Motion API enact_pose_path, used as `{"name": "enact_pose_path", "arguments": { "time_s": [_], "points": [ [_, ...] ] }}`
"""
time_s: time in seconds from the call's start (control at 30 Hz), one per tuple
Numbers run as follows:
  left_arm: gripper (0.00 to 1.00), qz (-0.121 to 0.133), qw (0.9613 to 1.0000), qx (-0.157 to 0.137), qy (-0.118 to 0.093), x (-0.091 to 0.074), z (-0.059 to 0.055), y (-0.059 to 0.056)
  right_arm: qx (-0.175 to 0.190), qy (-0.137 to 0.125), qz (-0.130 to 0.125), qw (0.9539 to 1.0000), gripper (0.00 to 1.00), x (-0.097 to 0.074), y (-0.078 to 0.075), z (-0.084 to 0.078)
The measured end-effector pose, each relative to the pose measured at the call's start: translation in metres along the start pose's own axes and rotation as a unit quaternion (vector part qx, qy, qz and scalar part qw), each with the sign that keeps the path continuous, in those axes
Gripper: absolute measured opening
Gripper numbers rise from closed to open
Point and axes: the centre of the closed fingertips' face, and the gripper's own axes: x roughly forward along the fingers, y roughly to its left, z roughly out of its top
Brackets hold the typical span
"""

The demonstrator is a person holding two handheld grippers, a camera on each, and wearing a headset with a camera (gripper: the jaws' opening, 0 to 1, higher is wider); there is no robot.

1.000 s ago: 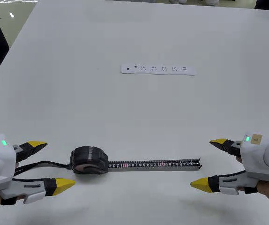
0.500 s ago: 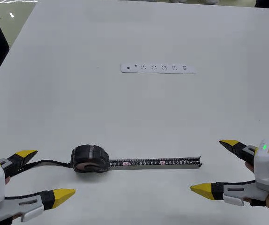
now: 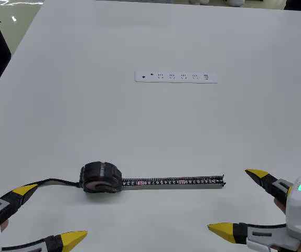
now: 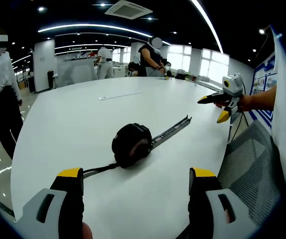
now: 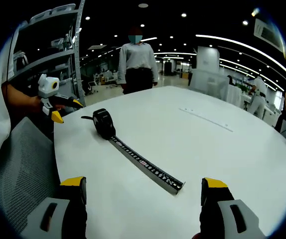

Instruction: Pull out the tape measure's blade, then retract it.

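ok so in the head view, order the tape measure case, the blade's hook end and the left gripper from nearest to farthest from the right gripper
From the right gripper, at the lower right:
1. blade's hook end, just beyond its open jaws.
2. tape measure case, at the blade's other end, left of centre.
3. left gripper, in the bottom left corner, past the case.

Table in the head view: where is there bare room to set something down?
Bare: the wide band between the power strip and the tape measure, and the table beyond the strip. Crowded: the near edge, with the blade, left claw and right claw.
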Motion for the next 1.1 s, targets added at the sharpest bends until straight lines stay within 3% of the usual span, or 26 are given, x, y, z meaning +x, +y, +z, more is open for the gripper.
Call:
{"name": "enact_pose_path", "arguments": {
  "time_s": [0.23,0.43,0.83,1.1],
  "points": [
    [0.86,0.002,1.0000,0.000,0.006,-0.007,-0.008,-0.008,0.004,-0.009,-0.001,0.9999,0.97,0.000,0.014,-0.002],
    [0.89,0.009,0.9999,-0.013,0.006,-0.013,-0.014,-0.008,0.011,-0.017,-0.004,0.9998,0.98,-0.004,0.022,-0.004],
    [0.90,0.013,0.9996,-0.027,0.004,-0.024,-0.021,-0.014,0.025,-0.018,-0.014,0.9994,0.99,-0.016,0.027,-0.015],
    [0.89,0.014,0.9996,-0.026,0.001,-0.023,-0.018,-0.015,0.030,-0.015,-0.015,0.9993,0.99,-0.018,0.028,-0.020]
  ]
}}
